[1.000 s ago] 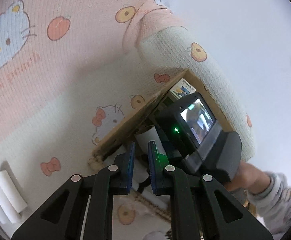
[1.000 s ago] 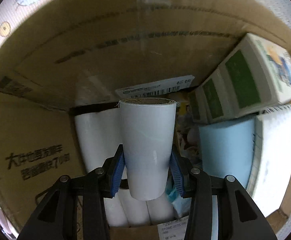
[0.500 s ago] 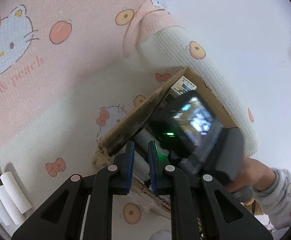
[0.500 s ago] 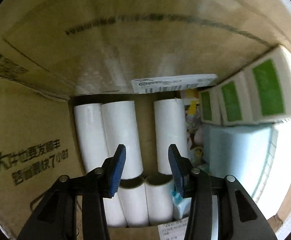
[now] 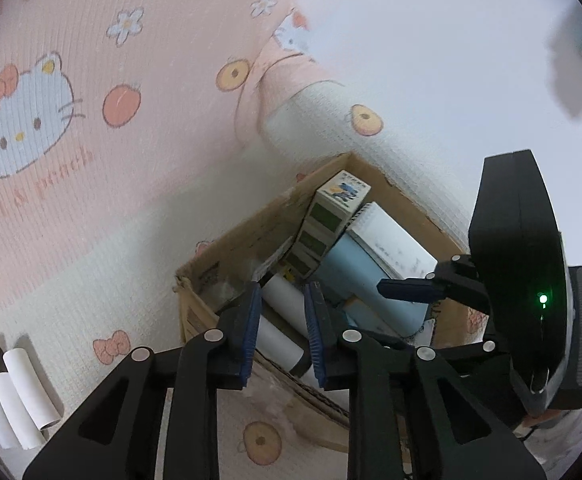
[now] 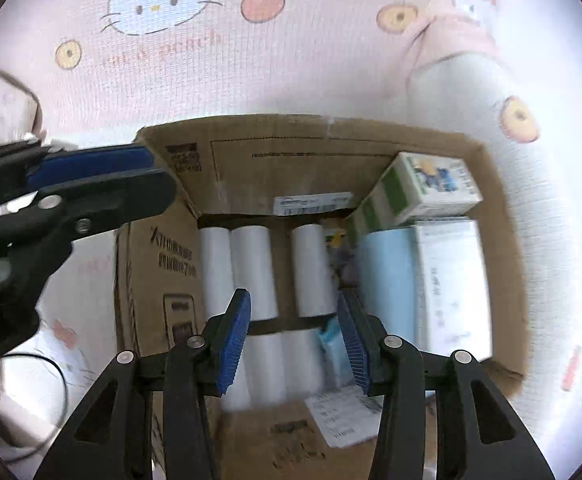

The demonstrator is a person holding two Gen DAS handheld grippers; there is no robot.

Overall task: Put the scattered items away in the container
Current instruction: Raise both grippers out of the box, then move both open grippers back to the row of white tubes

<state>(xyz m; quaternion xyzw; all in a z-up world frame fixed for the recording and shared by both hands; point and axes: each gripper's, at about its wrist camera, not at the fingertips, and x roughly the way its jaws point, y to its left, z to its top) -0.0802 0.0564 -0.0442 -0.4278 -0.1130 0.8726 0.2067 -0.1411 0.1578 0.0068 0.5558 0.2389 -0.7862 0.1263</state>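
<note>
The cardboard box [image 6: 503, 184] on the patterned bedding already holds several white rolls [image 6: 251, 272]; more rolls [image 5: 15, 396] lie outside it. They look light, stiff and slippery, best pinched mid-length. The right gripper [image 6: 295, 340] stands open and empty above the box; the left gripper [image 5: 281, 340] is opening, also empty.

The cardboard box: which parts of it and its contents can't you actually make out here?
- Near wall of the cardboard box, left wrist view: hidden behind the left gripper, whose empty jaws are opening.
- Lower white rolls, right wrist view: cut by the empty right gripper, and blurred.
- Label on the green and white carton: too blurred to read.
- Loose rolls, left wrist view: cropped by the picture edge.
</note>
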